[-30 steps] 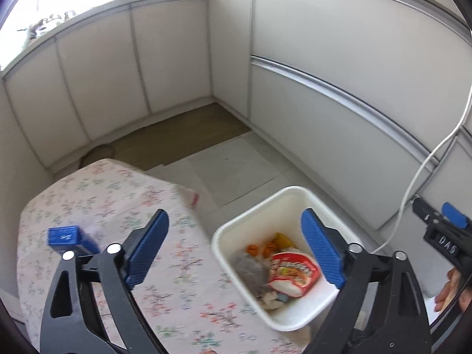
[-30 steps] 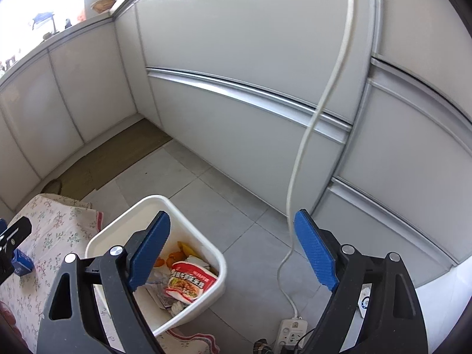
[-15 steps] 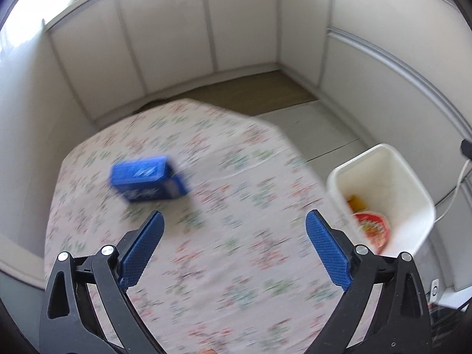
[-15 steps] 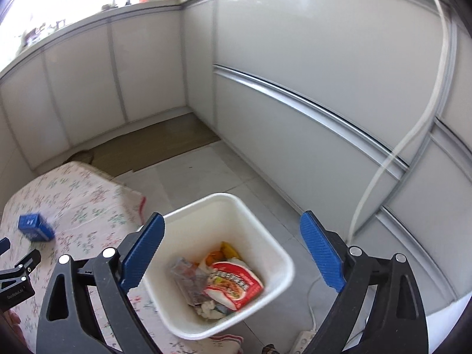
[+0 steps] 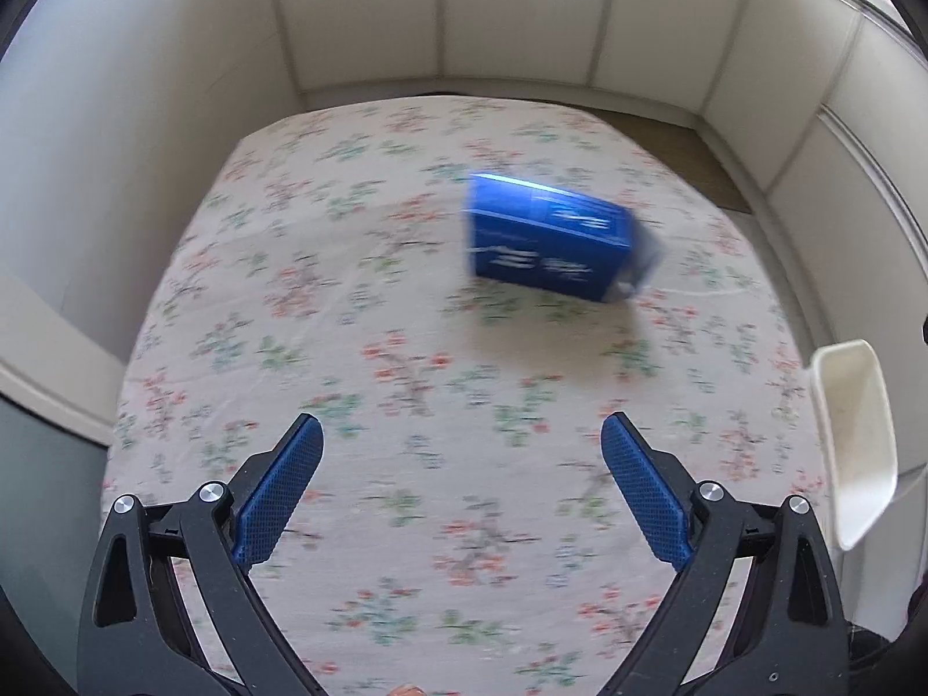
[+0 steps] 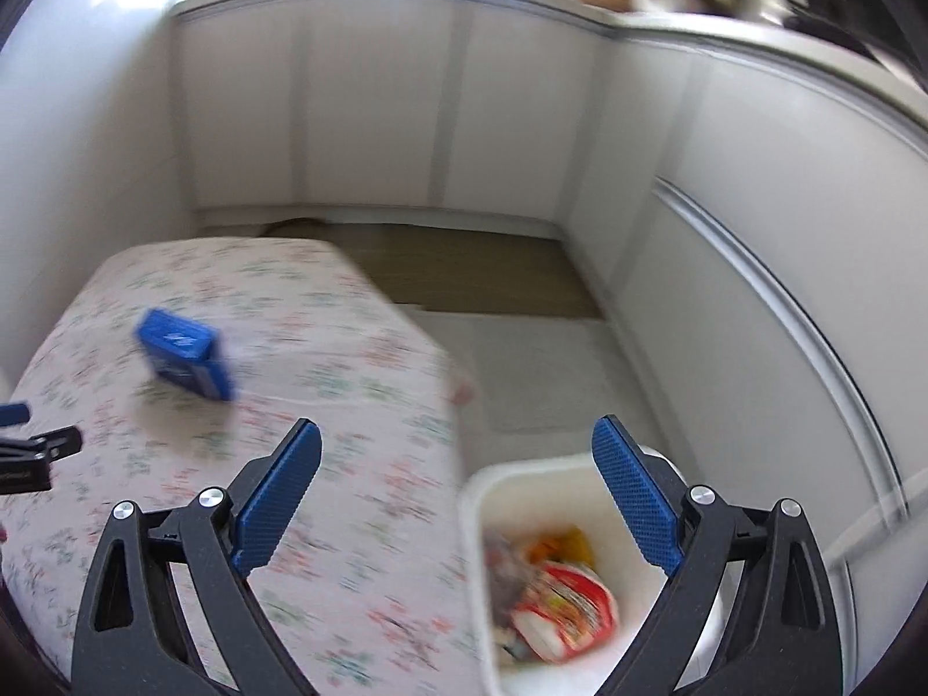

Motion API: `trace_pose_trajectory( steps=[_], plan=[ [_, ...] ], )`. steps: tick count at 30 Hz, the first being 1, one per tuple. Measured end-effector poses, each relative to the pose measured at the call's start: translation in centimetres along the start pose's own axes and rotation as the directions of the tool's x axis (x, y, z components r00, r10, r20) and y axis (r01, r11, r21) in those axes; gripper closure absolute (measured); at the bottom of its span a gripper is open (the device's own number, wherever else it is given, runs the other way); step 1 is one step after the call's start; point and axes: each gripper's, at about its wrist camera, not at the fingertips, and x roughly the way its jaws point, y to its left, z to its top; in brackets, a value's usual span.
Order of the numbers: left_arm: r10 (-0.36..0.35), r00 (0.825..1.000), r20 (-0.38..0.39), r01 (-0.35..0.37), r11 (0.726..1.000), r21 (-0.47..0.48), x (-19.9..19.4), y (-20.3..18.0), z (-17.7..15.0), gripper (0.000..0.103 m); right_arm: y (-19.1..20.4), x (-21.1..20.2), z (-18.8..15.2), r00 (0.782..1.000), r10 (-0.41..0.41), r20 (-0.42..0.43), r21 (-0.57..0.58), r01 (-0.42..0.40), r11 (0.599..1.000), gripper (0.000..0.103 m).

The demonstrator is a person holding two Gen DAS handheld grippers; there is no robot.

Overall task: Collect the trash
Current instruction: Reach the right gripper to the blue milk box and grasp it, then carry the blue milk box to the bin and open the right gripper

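**A:** Blue cardboard box [image 5: 548,240] is the last bit of trash out, lying on its side on the flowery-cloth desk [image 5: 348,348]. From the box, the white bin [image 6: 545,475] is off past the desk's edge, on the floor, already holding a red wrapper [image 6: 562,609] and other scraps.

**B:** How's it going to handle?

**A:** My guess: light, probably empty, thin card that'll dent if you crush it. One end flap looks popped open, though it's blurry. I'd pinch across the two long flat faces near the middle, away from that flap, so it doesn't fold.

**B:** Claws?

**A:** Left claw [image 5: 461,487] is spread wide with nothing in it, box well ahead of it. Right claw [image 6: 455,493] is also released and empty, with the box off to its left and the bin just under its right finger.
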Motion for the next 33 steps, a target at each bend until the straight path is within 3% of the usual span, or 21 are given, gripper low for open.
trace_pose_trajectory(
  steps=[6,9,12,17,20,22,25,27,28,29,33],
  plan=[
    [-0.006,0.998,-0.063,0.0,0.995,-0.1,-0.1,4.4,0.2,0.01,8.4,4.7,4.3,0.988,0.142,-0.066,-0.234,-0.153,0.96,0.009],
    [-0.035,0.997,-0.074,0.025,0.99,-0.142,-0.9,6.2,0.5,0.01,12.9,7.2,5.1,0.974,0.198,-0.113,-0.388,-0.227,0.893,0.009],
    [-0.043,0.997,-0.063,0.031,0.984,-0.173,-1.6,7.4,1.0,0.01,17.8,9.6,5.1,0.958,0.22,-0.187,-0.526,-0.286,0.801,0.009],
    [-0.127,0.99,-0.064,0.106,0.958,-0.265,-1.9,9.6,1.7,0.01,23.9,12.7,5.0,0.95,0.199,-0.242,-0.673,-0.312,0.67,0.009],
    [-0.147,0.987,-0.059,0.125,0.95,-0.285,-2.1,10.2,1.9,0.01,26.4,15.0,5.1,0.945,0.162,-0.285,-0.717,-0.322,0.618,0.009],
    [-0.151,0.987,-0.052,0.13,0.948,-0.292,-2.3,10.5,2.1,0.01,27.0,16.3,5.1,0.942,0.14,-0.304,-0.73,-0.325,0.601,0.009],
    [-0.163,0.986,-0.037,0.143,0.938,-0.316,-2.6,11.5,2.4,0.01,27.0,18.0,5.1,0.93,0.128,-0.345,-0.713,-0.348,0.608,0.014],
    [-0.187,0.982,-0.032,0.164,0.923,-0.348,-2.5,12.3,2.5,0.01,26.9,19.0,5.0,0.908,0.126,-0.399,-0.684,-0.386,0.619,0.041],
    [-0.208,0.977,-0.035,0.181,0.911,-0.37,-2.3,12.8,2.5,0.01,26.6,19.5,4.9,0.895,0.122,-0.429,-0.663,-0.404,0.631,0.048],
    [-0.222,0.974,-0.039,0.191,0.904,-0.382,-2.1,13.0,2.5,0.01,26.3,19.9,4.8,0.88,0.125,-0.458,-0.634,-0.422,0.648,0.063],
    [-0.225,0.973,-0.041,0.194,0.906,-0.377,-1.9,12.9,2.7,0.01,24.8,18.7,5.4,0.882,0.213,-0.42,-0.563,-0.437,0.702,0.063]
  ],
)
